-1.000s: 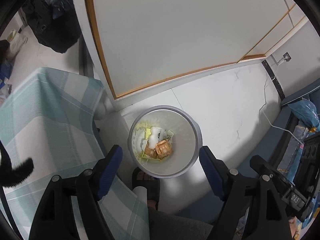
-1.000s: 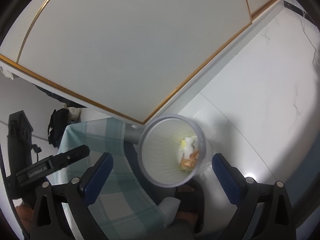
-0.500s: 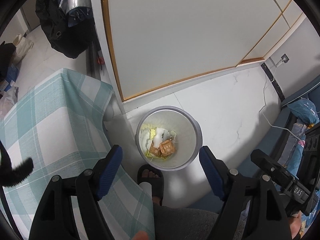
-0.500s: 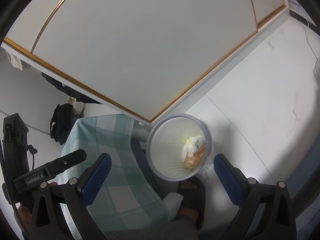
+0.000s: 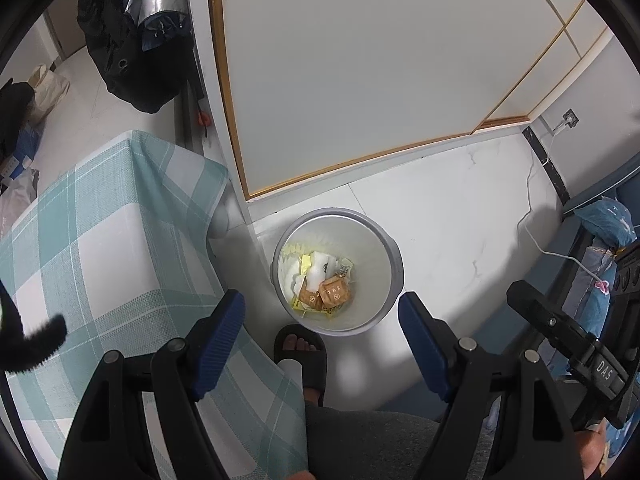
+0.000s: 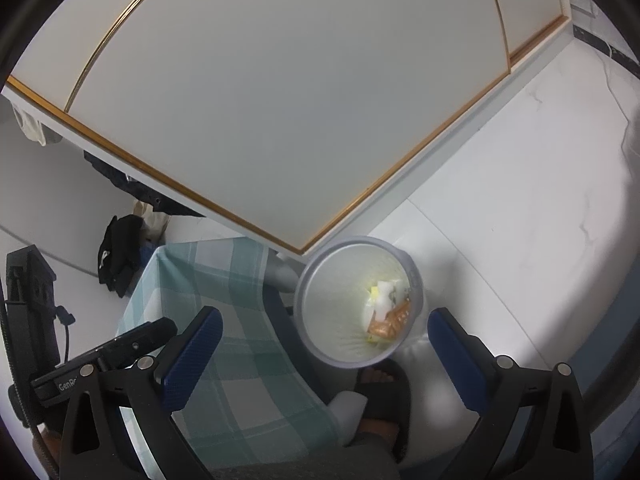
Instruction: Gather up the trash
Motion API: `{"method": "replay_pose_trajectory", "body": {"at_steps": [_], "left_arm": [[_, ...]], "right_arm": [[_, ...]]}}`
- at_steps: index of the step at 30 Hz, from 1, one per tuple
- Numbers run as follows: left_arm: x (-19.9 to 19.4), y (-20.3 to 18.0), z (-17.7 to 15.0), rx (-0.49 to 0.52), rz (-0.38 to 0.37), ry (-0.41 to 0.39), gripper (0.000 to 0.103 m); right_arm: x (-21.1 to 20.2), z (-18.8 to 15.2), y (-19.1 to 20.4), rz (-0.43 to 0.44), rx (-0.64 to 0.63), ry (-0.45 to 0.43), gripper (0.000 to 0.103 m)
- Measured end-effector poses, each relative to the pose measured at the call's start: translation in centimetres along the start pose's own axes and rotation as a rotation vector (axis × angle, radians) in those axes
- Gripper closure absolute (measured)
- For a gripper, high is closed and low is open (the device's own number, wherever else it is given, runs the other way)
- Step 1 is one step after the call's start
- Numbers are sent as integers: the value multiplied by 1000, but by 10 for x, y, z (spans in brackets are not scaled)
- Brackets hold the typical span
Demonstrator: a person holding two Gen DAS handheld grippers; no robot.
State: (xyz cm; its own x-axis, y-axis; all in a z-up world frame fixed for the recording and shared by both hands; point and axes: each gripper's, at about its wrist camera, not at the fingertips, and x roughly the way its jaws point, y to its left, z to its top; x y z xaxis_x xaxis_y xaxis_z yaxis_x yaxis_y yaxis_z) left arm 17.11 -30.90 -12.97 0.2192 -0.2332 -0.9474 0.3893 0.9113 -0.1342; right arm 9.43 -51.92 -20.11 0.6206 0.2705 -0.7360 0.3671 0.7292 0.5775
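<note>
- Left wrist view looks steeply down on a round grey trash bin [image 5: 390, 264] standing on the white floor [image 5: 460, 232], beside the base of a white cabinet [image 5: 360, 60] with thin gold edging.
- Inside the bin lies the collected trash [image 5: 320, 284]: two orange-brown wrappers, white crumpled paper and yellow scraps, all on the bottom.
- Left gripper [image 5: 322, 332] hangs above the bin with its blue-padded fingers [image 5: 218, 330] spread wide and nothing between them; the bin shows in the gap.
- Just below the bin in this view, a bare foot in a black slipper [image 5: 302, 350] stands on the floor, close to the bin's near rim.
- To the left, a table under a teal-and-white checked cloth [image 5: 100, 248] has its corner near the bin, the cloth hanging down.
- A black bag [image 5: 132, 52] hangs or leans at the upper left; a white cable [image 5: 548, 248] runs across the floor at the right, next to blue bedding [image 5: 612, 224].
- Right wrist view shows the same trash bin [image 6: 332, 308] from the other side, tilted in frame, with the trash [image 6: 386, 312] gathered against its far wall.
- Right gripper [image 6: 320, 344] is likewise held wide apart and empty, its blue fingers [image 6: 456, 352] framing the bin and the slipper [image 6: 384, 392].
- The checked cloth [image 6: 224, 292] falls at the left of this view, with the left gripper's black body [image 6: 104, 356] visible in front of it.
</note>
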Motion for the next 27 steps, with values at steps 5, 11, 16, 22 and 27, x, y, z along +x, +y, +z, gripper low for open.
{"method": "replay_pose_trajectory", "body": {"at_steps": [5, 11, 16, 22, 27], "left_arm": [[0, 1, -1, -3, 1, 7, 27], [-3, 0, 0, 11, -1, -1, 27], [-8, 1, 0, 10, 25, -31, 27], [-7, -5, -2, 43, 39, -41, 27], [-13, -8, -2, 57, 51, -77, 27]], "right_arm": [[1, -1, -2, -3, 6, 5, 0], [0, -2, -4, -7, 8, 10, 0], [2, 0, -2, -9, -6, 13, 0], [1, -1, -1, -10, -9, 7, 0], [1, -2, -1, -17, -9, 8, 0]]}}
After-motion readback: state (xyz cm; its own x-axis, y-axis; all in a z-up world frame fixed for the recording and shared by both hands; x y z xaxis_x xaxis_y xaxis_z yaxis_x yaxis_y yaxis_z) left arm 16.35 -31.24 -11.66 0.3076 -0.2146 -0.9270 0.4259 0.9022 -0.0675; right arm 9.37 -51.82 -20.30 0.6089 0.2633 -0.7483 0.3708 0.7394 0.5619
